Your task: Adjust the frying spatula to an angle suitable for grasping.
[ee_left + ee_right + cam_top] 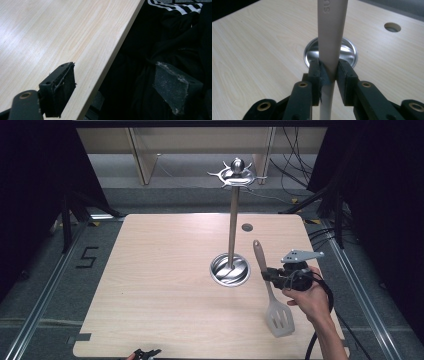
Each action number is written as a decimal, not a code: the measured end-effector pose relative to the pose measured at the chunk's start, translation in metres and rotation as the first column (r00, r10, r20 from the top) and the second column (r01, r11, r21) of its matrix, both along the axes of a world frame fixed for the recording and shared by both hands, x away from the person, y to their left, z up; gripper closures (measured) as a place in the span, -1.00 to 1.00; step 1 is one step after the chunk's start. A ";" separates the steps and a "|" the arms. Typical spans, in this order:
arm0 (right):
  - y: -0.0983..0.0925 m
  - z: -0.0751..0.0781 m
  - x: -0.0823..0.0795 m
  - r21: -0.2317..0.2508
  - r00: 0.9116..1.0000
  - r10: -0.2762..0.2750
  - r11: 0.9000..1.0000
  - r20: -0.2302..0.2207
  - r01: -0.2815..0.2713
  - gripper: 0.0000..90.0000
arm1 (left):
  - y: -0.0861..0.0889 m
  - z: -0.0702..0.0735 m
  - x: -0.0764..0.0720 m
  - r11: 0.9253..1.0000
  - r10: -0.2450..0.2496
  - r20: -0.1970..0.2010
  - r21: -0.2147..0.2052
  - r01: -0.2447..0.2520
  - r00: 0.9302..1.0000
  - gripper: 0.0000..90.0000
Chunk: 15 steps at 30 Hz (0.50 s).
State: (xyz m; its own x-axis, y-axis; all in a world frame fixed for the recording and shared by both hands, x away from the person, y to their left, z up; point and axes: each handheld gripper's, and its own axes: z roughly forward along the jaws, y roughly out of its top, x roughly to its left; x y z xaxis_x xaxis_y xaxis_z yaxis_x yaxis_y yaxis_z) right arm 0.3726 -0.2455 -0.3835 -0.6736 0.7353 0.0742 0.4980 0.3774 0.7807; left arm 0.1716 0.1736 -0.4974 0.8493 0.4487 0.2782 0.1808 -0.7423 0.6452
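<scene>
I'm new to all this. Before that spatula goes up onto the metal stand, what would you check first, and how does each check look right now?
1. Grip: the right gripper has both pads pressed on the spatula handle. Ok.
2. Spatula off the table: the slotted blade hangs low, the handle points up and away; whether the blade is lifted clear, cannot tell.
3. Stand upright on its round base, pole straight. Ok.
4. Hooks at the stand's top appear free. Ok.
5. Hanging hole at the handle's end: too small to see. Cannot tell.
6. Left gripper open at the near table edge, out of the way. Ok.
</scene>
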 end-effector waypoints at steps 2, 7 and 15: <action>-0.001 0.002 -0.003 0.026 1.000 0.008 1.000 0.010 -0.009 0.67 | 0.000 0.000 0.000 1.000 -0.002 -0.001 0.001 0.002 1.000 -0.62; -0.003 0.009 -0.004 0.081 0.998 0.024 0.996 0.062 -0.029 0.67 | 0.000 0.000 0.000 1.000 -0.001 -0.005 -0.006 0.001 1.000 -0.62; 0.001 0.017 -0.001 0.192 0.994 0.054 0.979 0.100 -0.072 0.67 | 0.000 -0.001 0.000 1.000 -0.009 -0.022 -0.014 0.008 1.000 -0.62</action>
State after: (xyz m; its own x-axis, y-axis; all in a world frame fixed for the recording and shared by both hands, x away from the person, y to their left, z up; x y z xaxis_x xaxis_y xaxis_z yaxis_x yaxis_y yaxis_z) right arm 0.3714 -0.2444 -0.3662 -0.7288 0.6688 0.1467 0.3994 0.2413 0.8845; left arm 0.1720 0.1736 -0.4981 0.8589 0.4450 0.2534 0.1887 -0.7351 0.6512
